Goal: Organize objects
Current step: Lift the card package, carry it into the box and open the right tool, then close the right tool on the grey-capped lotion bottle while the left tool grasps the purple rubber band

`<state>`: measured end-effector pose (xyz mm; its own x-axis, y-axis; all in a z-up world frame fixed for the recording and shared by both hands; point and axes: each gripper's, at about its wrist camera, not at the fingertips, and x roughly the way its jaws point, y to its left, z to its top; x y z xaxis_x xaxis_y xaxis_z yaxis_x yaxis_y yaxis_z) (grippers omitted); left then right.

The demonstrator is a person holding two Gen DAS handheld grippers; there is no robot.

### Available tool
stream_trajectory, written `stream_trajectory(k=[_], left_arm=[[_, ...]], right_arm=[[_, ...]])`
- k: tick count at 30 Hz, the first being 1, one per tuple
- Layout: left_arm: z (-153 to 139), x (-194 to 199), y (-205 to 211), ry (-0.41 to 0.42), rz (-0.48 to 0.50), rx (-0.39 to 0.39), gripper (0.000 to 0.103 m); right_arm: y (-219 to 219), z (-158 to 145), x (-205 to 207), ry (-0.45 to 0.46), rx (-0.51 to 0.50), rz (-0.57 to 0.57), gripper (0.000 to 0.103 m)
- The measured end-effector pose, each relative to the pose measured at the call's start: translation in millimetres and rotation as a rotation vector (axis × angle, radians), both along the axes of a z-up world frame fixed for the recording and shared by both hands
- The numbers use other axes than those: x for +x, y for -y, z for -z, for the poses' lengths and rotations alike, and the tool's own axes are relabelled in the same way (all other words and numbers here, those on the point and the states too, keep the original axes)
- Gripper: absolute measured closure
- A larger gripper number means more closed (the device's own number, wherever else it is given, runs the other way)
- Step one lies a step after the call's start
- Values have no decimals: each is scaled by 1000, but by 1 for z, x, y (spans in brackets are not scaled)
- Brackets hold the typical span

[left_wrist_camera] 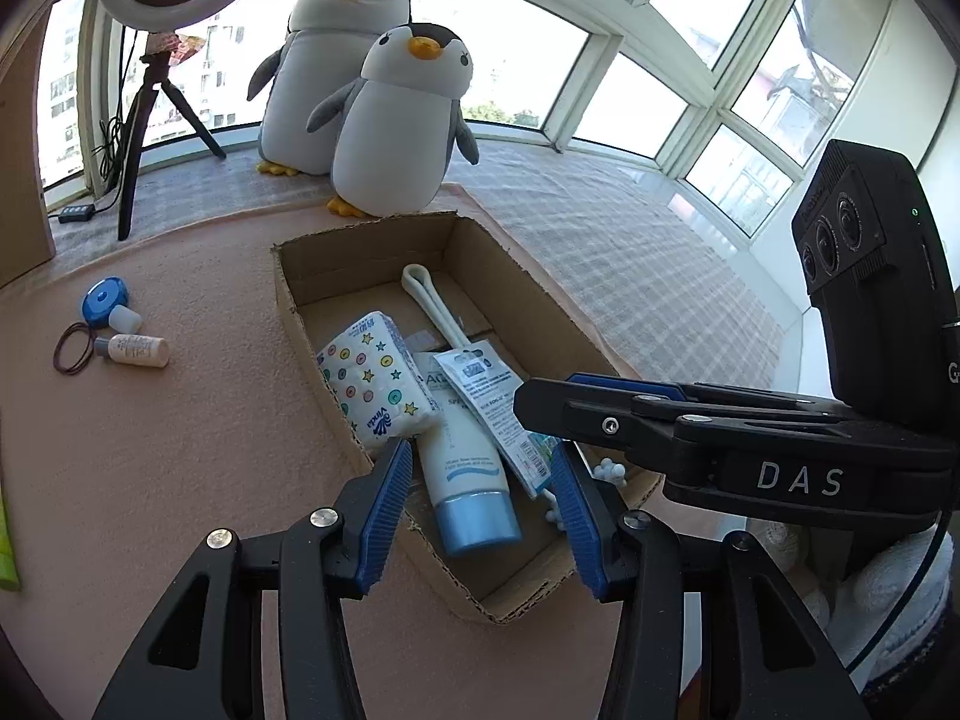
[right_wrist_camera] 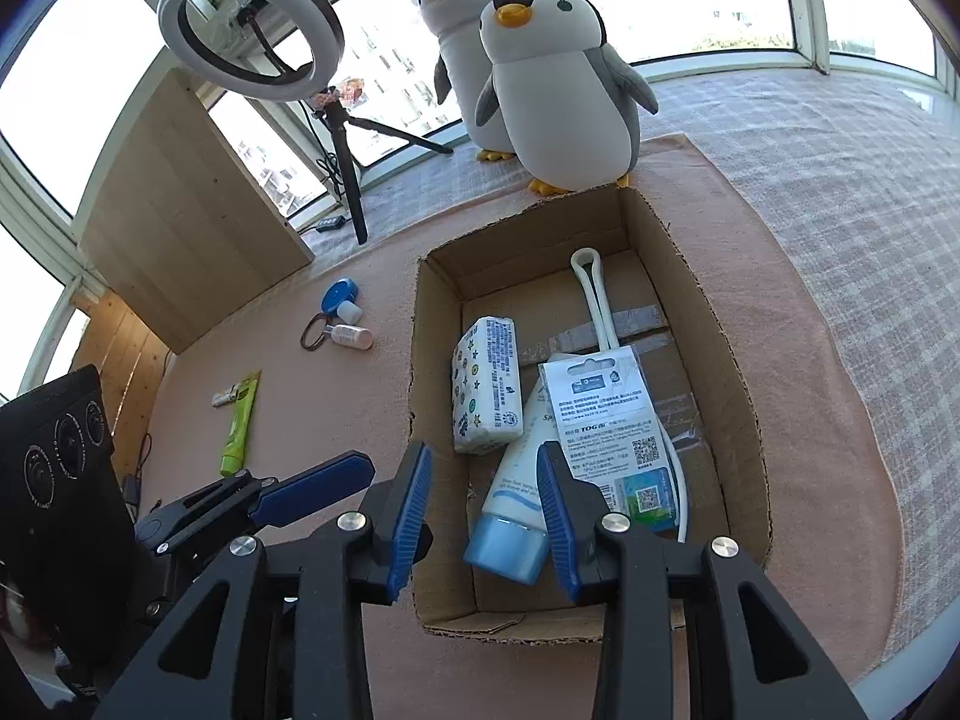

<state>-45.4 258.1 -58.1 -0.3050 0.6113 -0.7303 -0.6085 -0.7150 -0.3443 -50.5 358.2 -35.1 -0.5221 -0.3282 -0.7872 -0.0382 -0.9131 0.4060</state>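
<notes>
An open cardboard box (left_wrist_camera: 288,294) (right_wrist_camera: 420,360) sits on the pink mat. Inside lie a starred tissue pack (left_wrist_camera: 375,381) (right_wrist_camera: 486,390), a white tube with a blue cap (left_wrist_camera: 462,480) (right_wrist_camera: 516,480), a printed packet (left_wrist_camera: 492,396) (right_wrist_camera: 606,420) and a white long-handled tool (left_wrist_camera: 426,300) (right_wrist_camera: 591,288). My left gripper (left_wrist_camera: 483,504) hangs open over the box's near end with nothing in it. My right gripper (right_wrist_camera: 486,510) is also open and empty, its fingers either side of the tube's cap end, above it. On the mat to the left lie a blue round case (left_wrist_camera: 103,300) (right_wrist_camera: 339,294), a small white bottle (left_wrist_camera: 135,350) (right_wrist_camera: 351,336), hair ties (left_wrist_camera: 73,348) (right_wrist_camera: 312,330) and a green tube (right_wrist_camera: 240,420).
Two plush penguins (left_wrist_camera: 396,120) (right_wrist_camera: 564,90) stand just behind the box. A ring light on a tripod (right_wrist_camera: 249,30) and a wooden board (right_wrist_camera: 180,210) stand at the back left. A small white stick (right_wrist_camera: 222,399) lies beside the green tube. Checked cloth (right_wrist_camera: 840,210) covers the right side.
</notes>
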Motion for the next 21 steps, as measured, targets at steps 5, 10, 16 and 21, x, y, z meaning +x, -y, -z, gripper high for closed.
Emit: stream_trajectory(k=[5,10,16,21], left_arm=[[-3,-9,23,1,-41,-3,51],[-3,-29,58,14,-120,-26,43],[3,-67,112,42,-255,-55,28],[16,-114,155,101,-346,-76,28]], right_arm=[[14,1,-4,8,-8,-18,69],[33,1,-12,12,-8,-48,69],[58,0,-26,15,3,-99,69],[76,1,-43,20,8,-129,64]])
